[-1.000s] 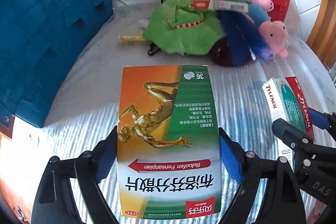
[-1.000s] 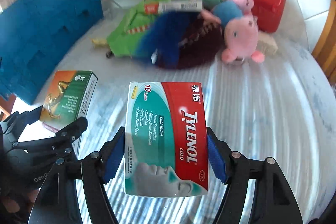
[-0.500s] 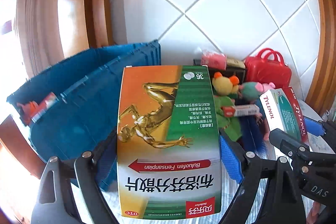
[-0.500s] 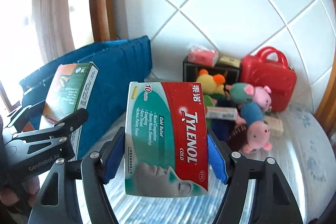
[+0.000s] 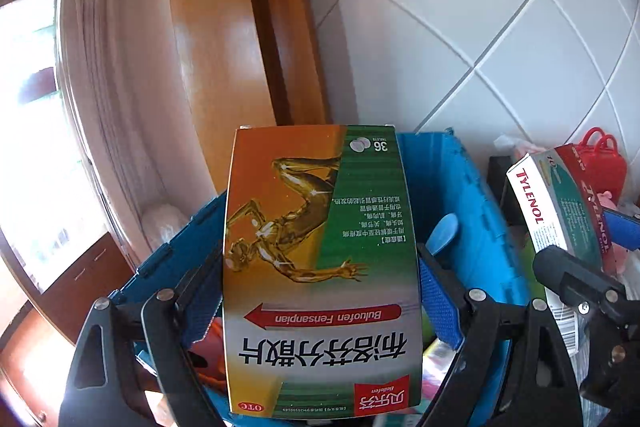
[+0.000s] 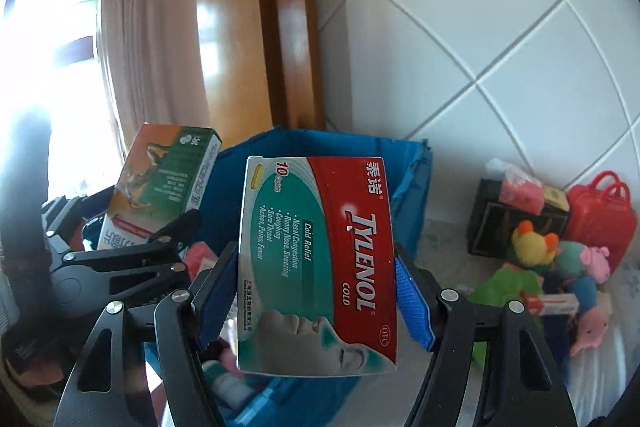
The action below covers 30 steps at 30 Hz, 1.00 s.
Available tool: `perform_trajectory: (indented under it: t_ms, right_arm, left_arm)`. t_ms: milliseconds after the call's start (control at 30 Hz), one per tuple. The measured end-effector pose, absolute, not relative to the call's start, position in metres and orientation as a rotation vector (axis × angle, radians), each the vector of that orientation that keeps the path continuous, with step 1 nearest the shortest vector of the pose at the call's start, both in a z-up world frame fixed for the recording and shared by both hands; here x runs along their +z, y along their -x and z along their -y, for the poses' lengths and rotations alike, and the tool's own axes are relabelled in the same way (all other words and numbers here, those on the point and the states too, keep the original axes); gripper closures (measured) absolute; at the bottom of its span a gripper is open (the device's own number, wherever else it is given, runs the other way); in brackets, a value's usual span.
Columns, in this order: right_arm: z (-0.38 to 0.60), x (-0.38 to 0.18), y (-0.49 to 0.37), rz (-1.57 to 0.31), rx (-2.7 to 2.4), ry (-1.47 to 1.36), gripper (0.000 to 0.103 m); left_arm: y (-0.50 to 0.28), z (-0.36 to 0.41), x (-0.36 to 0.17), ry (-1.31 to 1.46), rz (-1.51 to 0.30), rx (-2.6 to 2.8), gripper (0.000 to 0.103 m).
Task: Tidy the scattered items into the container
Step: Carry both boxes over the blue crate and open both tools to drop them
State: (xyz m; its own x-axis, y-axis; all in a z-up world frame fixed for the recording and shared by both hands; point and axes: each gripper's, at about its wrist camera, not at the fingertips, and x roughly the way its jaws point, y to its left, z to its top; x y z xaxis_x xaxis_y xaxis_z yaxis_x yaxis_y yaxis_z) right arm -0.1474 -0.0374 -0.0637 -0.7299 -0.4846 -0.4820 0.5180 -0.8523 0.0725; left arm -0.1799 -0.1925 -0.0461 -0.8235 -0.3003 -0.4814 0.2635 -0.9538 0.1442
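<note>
My left gripper (image 5: 320,291) is shut on an orange and green ibuprofen box (image 5: 320,267), held above the open blue crate (image 5: 476,227). Beside it, my right gripper (image 6: 316,291) is shut on a red and teal Tylenol box (image 6: 316,267), also over the blue crate (image 6: 408,195). Each view shows the other gripper's box at its edge: the Tylenol box (image 5: 560,203) at the right, the ibuprofen box (image 6: 160,187) at the left. Small items lie in the crate's bottom, mostly hidden behind the boxes.
On the white surface to the right lies a heap of plush toys (image 6: 560,275) with a toothpaste box (image 6: 554,305), a black box (image 6: 508,227) and a red case (image 6: 600,219). A white tiled wall, wooden frame and curtain stand behind.
Both grippers rose and swung left with their boxes, from low over the white surface to above the blue crate. The plush heap slid off to the right.
</note>
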Motion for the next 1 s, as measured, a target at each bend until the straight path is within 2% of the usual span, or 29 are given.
perform_trajectory:
  t_ms: [167,300,433,533,800,867,1000]
  right_arm:
    - [0.089,-0.083,0.171,-0.08,-2.472,-0.874,0.031]
    - [0.106,-0.091,0.176,-0.122,-2.473,-0.939,0.031]
    - [0.117,-0.099,0.176,-0.167,-2.475,-1.005,0.031]
    - [0.121,-0.102,0.174,-0.198,-2.485,-1.011,0.031]
    - [0.128,-0.109,0.175,-0.272,-2.509,-1.029,0.031]
    - [0.13,-0.11,0.173,-0.286,-2.51,-1.03,0.029]
    - [0.125,-0.107,0.166,-0.29,-2.525,-1.01,0.018]
  left_arm:
    - [0.217,0.251,-0.092,-1.068,0.038,-2.642,0.016]
    - [0.223,0.275,-0.111,-1.189,-0.039,-2.627,0.016]
    - [0.224,0.278,-0.106,-1.189,-0.037,-2.64,0.014]
    - [0.219,0.277,-0.102,-1.183,-0.032,-2.658,0.009]
    - [0.199,0.277,-0.097,-1.152,-0.011,-2.672,0.008]
    - [0.196,0.278,-0.098,-1.148,-0.011,-2.671,0.008]
    - [0.19,0.277,-0.099,-1.15,-0.015,-2.677,0.008]
